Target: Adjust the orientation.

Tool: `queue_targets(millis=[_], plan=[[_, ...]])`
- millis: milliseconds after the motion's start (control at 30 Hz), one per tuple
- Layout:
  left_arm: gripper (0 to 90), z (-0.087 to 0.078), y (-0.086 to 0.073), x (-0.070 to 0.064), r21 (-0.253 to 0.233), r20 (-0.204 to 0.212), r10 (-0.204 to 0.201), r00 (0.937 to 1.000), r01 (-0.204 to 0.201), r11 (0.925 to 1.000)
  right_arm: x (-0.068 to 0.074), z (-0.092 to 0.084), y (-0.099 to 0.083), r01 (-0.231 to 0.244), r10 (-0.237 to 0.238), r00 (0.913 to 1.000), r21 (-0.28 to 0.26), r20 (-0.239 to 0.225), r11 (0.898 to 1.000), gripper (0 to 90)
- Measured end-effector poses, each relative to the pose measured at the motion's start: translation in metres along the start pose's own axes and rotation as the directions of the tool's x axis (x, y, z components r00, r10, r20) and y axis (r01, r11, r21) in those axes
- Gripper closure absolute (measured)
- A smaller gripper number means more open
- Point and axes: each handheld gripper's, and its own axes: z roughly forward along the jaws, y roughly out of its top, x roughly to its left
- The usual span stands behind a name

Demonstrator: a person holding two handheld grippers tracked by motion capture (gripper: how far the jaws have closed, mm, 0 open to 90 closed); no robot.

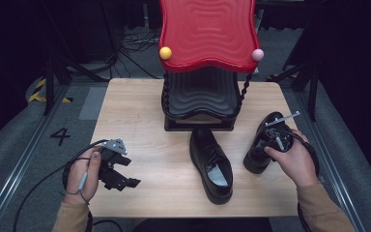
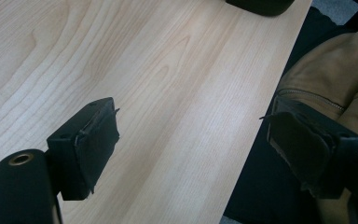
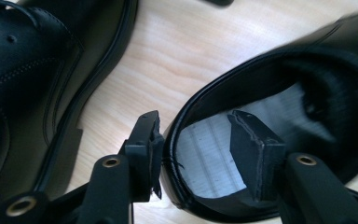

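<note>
Two black leather lace-up shoes stand on the wooden table (image 1: 140,121). One shoe (image 1: 211,164) lies at the centre front, its opening towards me. The other shoe (image 1: 258,147) sits to the right, and my right gripper (image 1: 269,141) is at its heel. In the right gripper view the right gripper (image 3: 193,123) is open astride the heel collar of this shoe (image 3: 279,74): one jaw is outside the collar, the other inside over the grey insole. The first shoe (image 3: 37,70) lies alongside. My left gripper (image 1: 131,173) is open and empty over bare wood (image 2: 193,112) near the front left.
A shoe rack with a red wavy top shelf (image 1: 207,29) and a black lower shelf (image 1: 200,96) stands at the table's back centre. A yellow ball (image 1: 165,52) and a pink ball (image 1: 257,54) mark its corners. A tan sleeve (image 2: 326,79) sits past the table's front edge.
</note>
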Motion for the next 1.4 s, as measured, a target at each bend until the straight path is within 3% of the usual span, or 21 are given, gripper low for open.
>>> queue_targets(millis=[267,400,467,667,833,933,967,1067,1167,1200,1233,1400], plan=[[16.8,0.0,-0.001,0.0,-0.002,0.005,0.001,1.0,-0.001,1.0,0.002,0.024,0.002,0.01,-0.005,0.999,0.128,-0.043,0.992,63.9],[16.8,-0.002,-0.002,0.0,-0.008,0.003,0.001,1.0,-0.001,1.0,0.008,0.026,0.004,0.035,-0.027,0.9977,0.144,-0.062,0.989,78.1],[16.8,-0.002,-0.002,0.0,-0.009,-0.001,-0.001,1.0,0.001,1.0,0.012,0.026,0.005,0.058,-0.053,0.9979,0.154,-0.037,0.986,79.0],[16.8,-0.001,-0.002,0.0,-0.007,0.004,-0.001,1.0,0.001,1.0,0.014,0.023,0.004,0.111,-0.108,0.9938,0.163,-0.026,0.98,79.3],[16.7,-0.001,-0.003,0.002,-0.01,0.004,-0.006,1.0,0.006,0.9999,0.019,0.009,-0.003,0.17,-0.165,0.9853,0.161,-0.042,0.972,78.7],[16.8,-0.001,-0.002,0.001,-0.006,0.004,-0.004,1.0,0.004,1.0,0.029,-0.001,-0.008,0.234,-0.231,0.9722,0.165,-0.042,0.958,78.5],[16.8,-0.001,-0.002,0.001,-0.006,0.004,-0.004,1.0,0.004,1.0,0.029,-0.001,-0.008,0.234,-0.231,0.9722,0.165,-0.042,0.958,78.5],[16.8,0.0,-0.002,0.0,-0.007,0.004,-0.002,1.0,0.002,1.0,0.041,-0.013,-0.013,0.31,-0.307,0.9506,0.161,-0.049,0.937,78.5],[16.8,0.0,-0.002,0.0,-0.007,0.002,-0.001,1.0,0.001,1.0,0.054,-0.022,-0.018,0.36,-0.352,0.9327,0.153,-0.077,0.92,78.4],[16.8,0.0,-0.002,0.0,-0.007,0.002,-0.001,1.0,0.001,1.0,0.054,-0.022,-0.018,0.36,-0.352,0.9327,0.153,-0.077,0.92,78.4],[16.8,0.0,-0.002,0.0,-0.006,0.004,-0.001,1.0,0.001,1.0,0.058,-0.024,-0.02,0.374,-0.365,0.9274,0.155,-0.081,0.915,78.2],[16.8,-0.001,-0.002,0.0,-0.006,0.004,-0.005,1.0,0.005,1.0,0.083,-0.032,-0.028,0.465,-0.449,0.8841,0.157,-0.129,0.871,77.9]])
